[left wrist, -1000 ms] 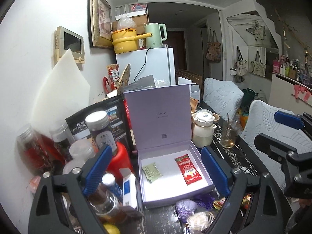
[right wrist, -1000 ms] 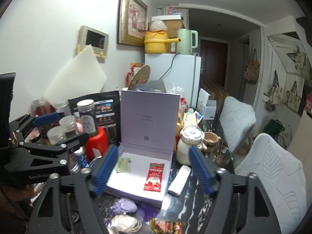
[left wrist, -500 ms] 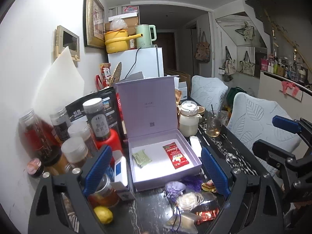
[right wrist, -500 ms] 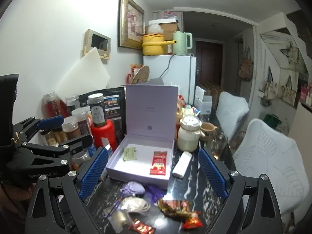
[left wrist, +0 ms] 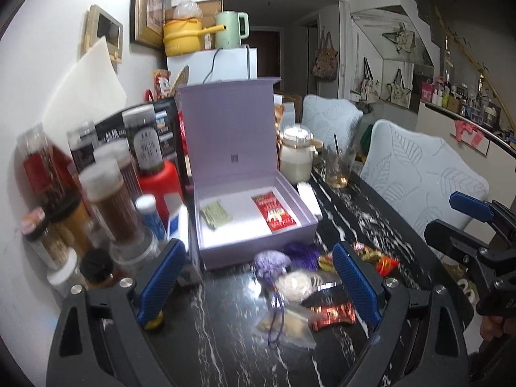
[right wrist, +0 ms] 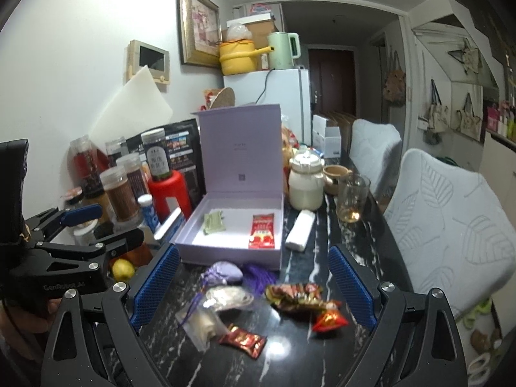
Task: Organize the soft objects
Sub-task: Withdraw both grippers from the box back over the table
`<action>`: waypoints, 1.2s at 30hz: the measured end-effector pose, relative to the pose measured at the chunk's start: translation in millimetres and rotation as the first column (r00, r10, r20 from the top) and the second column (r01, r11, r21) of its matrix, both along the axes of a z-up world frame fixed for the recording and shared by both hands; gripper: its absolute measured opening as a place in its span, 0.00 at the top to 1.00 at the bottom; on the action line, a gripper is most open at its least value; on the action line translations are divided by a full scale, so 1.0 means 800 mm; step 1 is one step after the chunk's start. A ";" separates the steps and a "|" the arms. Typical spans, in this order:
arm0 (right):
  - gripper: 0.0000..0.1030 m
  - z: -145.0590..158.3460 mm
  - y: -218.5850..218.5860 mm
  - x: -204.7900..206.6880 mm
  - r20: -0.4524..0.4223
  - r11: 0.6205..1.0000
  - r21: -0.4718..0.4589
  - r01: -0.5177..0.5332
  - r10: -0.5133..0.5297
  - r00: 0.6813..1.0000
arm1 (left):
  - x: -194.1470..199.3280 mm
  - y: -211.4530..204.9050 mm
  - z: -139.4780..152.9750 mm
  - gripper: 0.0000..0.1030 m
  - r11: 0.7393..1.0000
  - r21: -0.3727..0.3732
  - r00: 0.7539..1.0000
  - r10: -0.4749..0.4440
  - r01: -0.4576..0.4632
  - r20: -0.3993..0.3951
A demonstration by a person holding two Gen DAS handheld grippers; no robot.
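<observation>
In the right wrist view, jars and bottles are crowding the left of the frame beside the lavender box, which is sitting open at centre with a green packet and a red sachet inside. Below it, on the dark marble table, the soft things are lying loose: a purple pouch, a pale drawstring bag, and wrapped snacks toward the right.

The left gripper and the right gripper are both standing wide with nothing between the jaws.

The next pickup is probably best made by lowering over one pouch alone, pinching its body rather than the cord.

Compared with a second ago, both cameras are sitting lower and further back, so the loose pile is now showing fully.
</observation>
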State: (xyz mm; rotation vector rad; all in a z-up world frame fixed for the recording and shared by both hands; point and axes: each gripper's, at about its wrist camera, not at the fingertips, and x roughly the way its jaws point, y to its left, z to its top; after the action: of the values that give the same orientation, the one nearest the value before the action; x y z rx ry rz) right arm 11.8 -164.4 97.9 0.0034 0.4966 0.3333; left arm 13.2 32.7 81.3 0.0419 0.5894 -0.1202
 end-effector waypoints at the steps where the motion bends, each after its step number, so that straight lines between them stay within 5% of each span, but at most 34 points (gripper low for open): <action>1: 0.08 -0.004 0.000 -0.001 -0.005 1.000 0.001 0.001 -0.001 1.000 | -0.002 -0.001 -0.007 0.09 1.000 -0.001 1.000 -0.006 0.006 -0.018; 23: 0.08 -0.121 -0.005 -0.030 -0.206 0.999 0.043 0.014 -0.005 0.979 | -0.024 0.002 -0.111 0.09 0.990 -0.122 0.975 -0.097 0.073 -0.199; 36: 0.08 -0.169 0.003 -0.018 -0.237 1.000 -0.005 -0.008 0.007 0.972 | -0.003 0.014 -0.168 0.09 0.980 -0.185 0.958 -0.115 0.066 -0.264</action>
State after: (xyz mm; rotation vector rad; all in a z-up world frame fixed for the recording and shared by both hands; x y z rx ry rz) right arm -2.4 -162.1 -37.4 0.0361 0.7345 0.3406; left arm 10.6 43.6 -53.2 -0.1203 0.8518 -0.2699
